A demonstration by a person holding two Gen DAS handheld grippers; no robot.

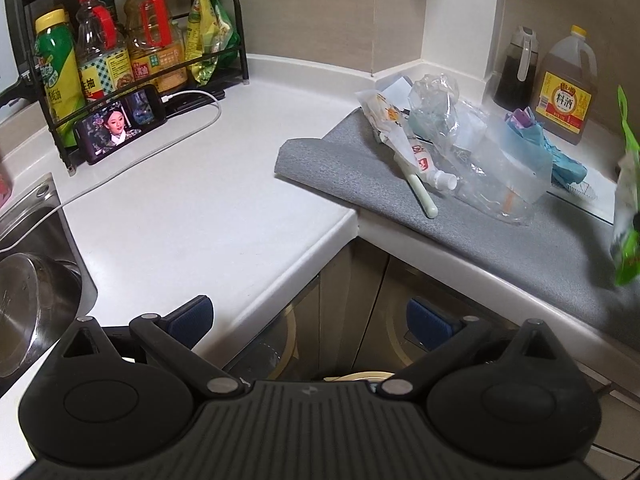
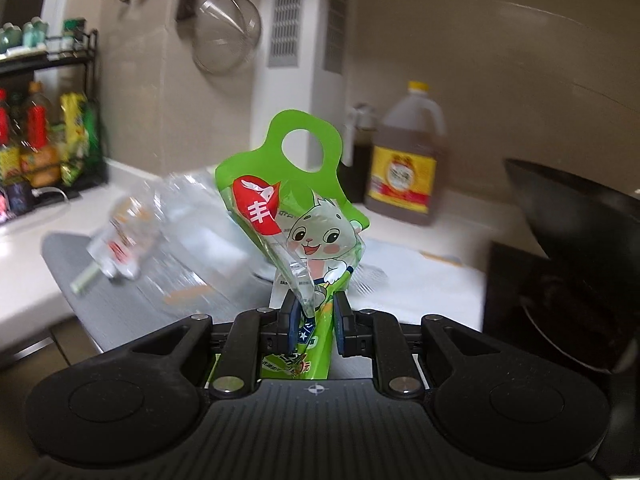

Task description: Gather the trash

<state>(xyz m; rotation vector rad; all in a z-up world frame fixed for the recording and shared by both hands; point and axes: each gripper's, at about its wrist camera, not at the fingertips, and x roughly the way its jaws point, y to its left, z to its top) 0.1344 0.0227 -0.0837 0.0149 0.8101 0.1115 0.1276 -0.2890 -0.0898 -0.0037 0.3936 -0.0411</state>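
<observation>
My right gripper (image 2: 314, 322) is shut on a green plastic pouch (image 2: 296, 208) with a cartoon rabbit and holds it upright above the counter. The pouch also shows at the right edge of the left wrist view (image 1: 626, 200). More trash lies on a grey mat (image 1: 360, 168): a crumpled clear plastic bottle (image 1: 492, 168), a white squeeze tube (image 1: 416, 152), a pale green stick (image 1: 422, 196) and a blue glove (image 1: 560, 156). My left gripper (image 1: 308, 320) is open and empty, low by the counter's front edge, apart from the trash.
A black rack (image 1: 132, 64) with oil and sauce bottles stands at the back left, with a phone (image 1: 120, 124) and its cable in front. A sink (image 1: 32, 280) is at the left. A cooking wine jug (image 1: 564, 88) and a black wok (image 2: 580, 260) are at the right.
</observation>
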